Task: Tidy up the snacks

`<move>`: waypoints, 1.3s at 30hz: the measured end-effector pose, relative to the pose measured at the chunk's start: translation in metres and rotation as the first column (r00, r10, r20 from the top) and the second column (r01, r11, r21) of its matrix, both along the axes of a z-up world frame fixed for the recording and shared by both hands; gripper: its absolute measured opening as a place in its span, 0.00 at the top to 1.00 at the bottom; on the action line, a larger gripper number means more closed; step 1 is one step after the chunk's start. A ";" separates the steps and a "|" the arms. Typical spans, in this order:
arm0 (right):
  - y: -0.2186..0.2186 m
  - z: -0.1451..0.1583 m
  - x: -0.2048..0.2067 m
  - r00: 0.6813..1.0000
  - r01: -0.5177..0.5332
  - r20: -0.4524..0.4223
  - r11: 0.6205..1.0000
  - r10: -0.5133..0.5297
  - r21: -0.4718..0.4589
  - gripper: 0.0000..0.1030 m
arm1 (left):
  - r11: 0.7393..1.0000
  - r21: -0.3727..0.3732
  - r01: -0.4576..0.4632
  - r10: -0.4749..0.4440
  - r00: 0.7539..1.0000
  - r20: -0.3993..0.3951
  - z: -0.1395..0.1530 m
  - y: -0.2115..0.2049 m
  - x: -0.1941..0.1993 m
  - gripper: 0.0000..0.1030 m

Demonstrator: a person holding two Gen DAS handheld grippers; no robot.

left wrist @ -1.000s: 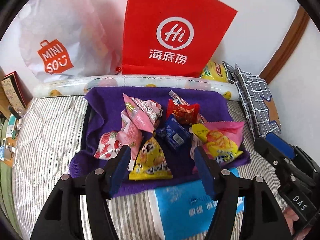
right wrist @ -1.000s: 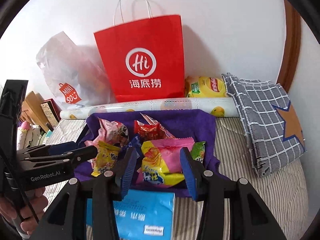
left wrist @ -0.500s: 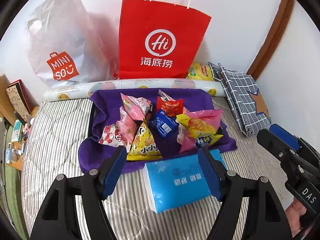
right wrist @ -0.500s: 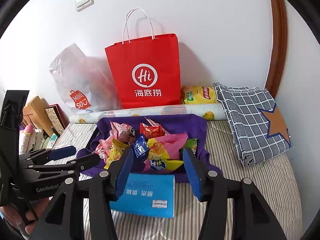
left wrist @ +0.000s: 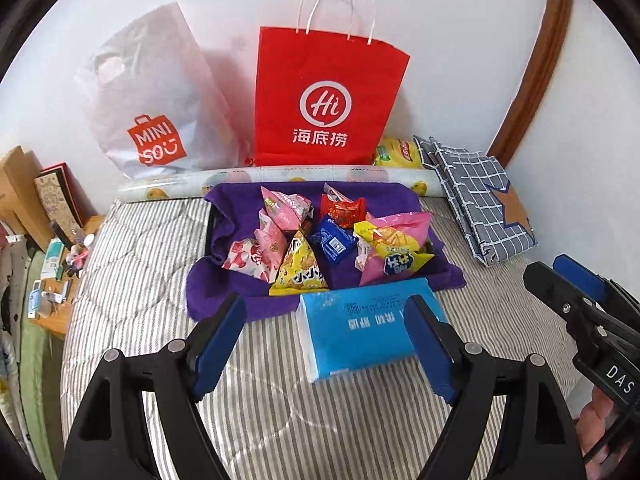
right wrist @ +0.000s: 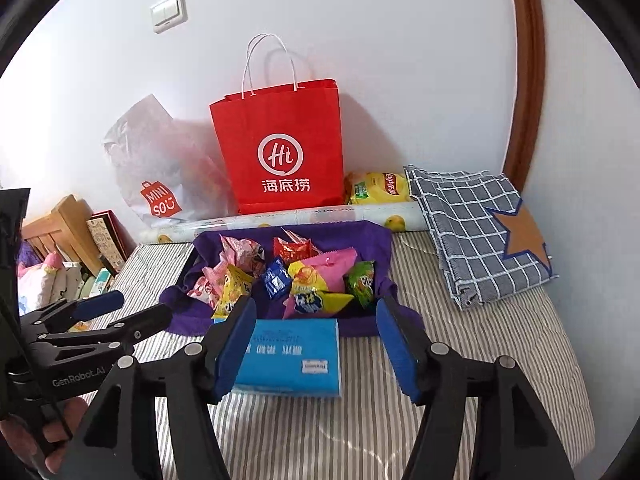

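Observation:
Several snack packets lie piled on a purple towel [left wrist: 236, 284] [right wrist: 376, 240] on the striped bed: a yellow triangular packet [left wrist: 300, 272], a blue packet [left wrist: 334, 242] [right wrist: 276, 278], a red packet [left wrist: 344, 210], pink packets [left wrist: 282, 206], and a large pink-and-yellow bag [left wrist: 394, 246] [right wrist: 320, 276]. A green packet [right wrist: 362, 284] lies at the pile's right. A blue tissue pack [left wrist: 370, 326] [right wrist: 292, 356] lies in front of the towel. My left gripper [left wrist: 328, 336] is open and empty, hovering before the tissue pack. My right gripper [right wrist: 316, 336] is open and empty, also short of the pile.
A red paper bag [left wrist: 324, 100] [right wrist: 280, 152] and a white Miniso bag [left wrist: 156, 108] stand against the wall behind a rolled sheet [left wrist: 280, 178]. A yellow chip bag [right wrist: 378, 188] and folded checked cloth [right wrist: 476, 228] lie at right. Boxes and small items crowd the left bedside [left wrist: 44, 216].
Both grippers have pulled back and up from the snack pile. The tissue pack and whole towel now show fully. Both stay open and empty.

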State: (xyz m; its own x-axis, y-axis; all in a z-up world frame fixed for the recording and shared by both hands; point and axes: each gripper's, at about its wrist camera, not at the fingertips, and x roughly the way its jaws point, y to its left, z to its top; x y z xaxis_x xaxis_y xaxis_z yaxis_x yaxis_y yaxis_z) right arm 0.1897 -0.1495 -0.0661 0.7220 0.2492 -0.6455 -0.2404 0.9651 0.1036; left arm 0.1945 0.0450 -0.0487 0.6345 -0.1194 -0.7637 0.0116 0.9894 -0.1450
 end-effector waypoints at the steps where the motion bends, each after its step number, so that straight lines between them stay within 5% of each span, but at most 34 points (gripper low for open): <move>1: -0.001 0.001 -0.005 1.000 -0.002 -0.005 1.000 0.002 -0.004 0.41 | 1.000 0.003 -0.002 0.002 1.000 0.007 0.002 -0.001 -0.006 0.21; 5: -0.004 0.005 -0.029 1.000 0.005 0.003 1.000 -0.004 -0.021 0.41 | 1.000 0.020 -0.018 0.017 0.999 0.051 0.012 -0.006 -0.033 0.19; 10: -0.011 0.016 -0.073 0.997 0.015 0.073 1.000 -0.013 -0.027 0.21 | 0.999 0.031 -0.031 0.027 0.994 0.105 0.027 -0.014 -0.071 0.15; 18: -0.024 0.029 -0.130 0.987 0.033 0.158 0.999 -0.031 -0.014 0.07 | 0.997 0.048 -0.066 0.057 0.983 0.175 0.044 -0.025 -0.126 0.10; 39: -0.053 0.036 -0.186 0.970 0.085 0.230 0.996 -0.083 0.002 0.04 | 0.993 0.087 -0.081 0.057 0.967 0.248 0.052 -0.049 -0.177 0.09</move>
